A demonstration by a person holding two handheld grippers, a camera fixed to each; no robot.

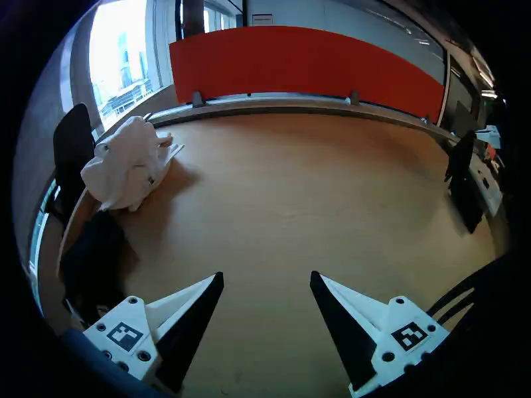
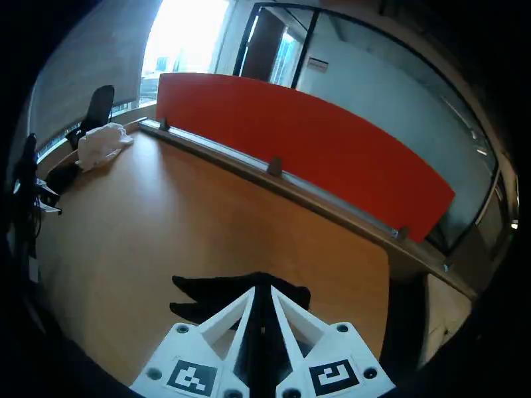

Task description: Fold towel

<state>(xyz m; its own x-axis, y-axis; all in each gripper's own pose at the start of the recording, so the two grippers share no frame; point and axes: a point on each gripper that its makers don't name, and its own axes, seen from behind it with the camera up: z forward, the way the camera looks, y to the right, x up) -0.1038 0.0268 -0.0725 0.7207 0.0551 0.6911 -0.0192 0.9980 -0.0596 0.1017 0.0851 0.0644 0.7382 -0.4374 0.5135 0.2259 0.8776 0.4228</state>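
A black towel (image 2: 199, 295) lies crumpled on the wooden desk (image 2: 166, 212) in the right gripper view. My right gripper (image 2: 262, 292) is shut on the towel's near part, with dark cloth showing in the narrow slit between its fingers. My left gripper (image 1: 265, 275) hovers open over bare desk (image 1: 299, 199) with nothing between its fingers. A heap of white towels (image 1: 126, 162) rests at the desk's far left corner, well beyond the left gripper. The right gripper view shows that white heap (image 2: 99, 142) far off at the left.
A red divider panel (image 1: 299, 63) runs along the desk's back edge. A dark bundle (image 1: 93, 262) sits near the white heap, by the desk's left edge. A black office chair (image 1: 70, 146) stands behind it. Dark objects (image 1: 464, 186) occupy the desk's right end.
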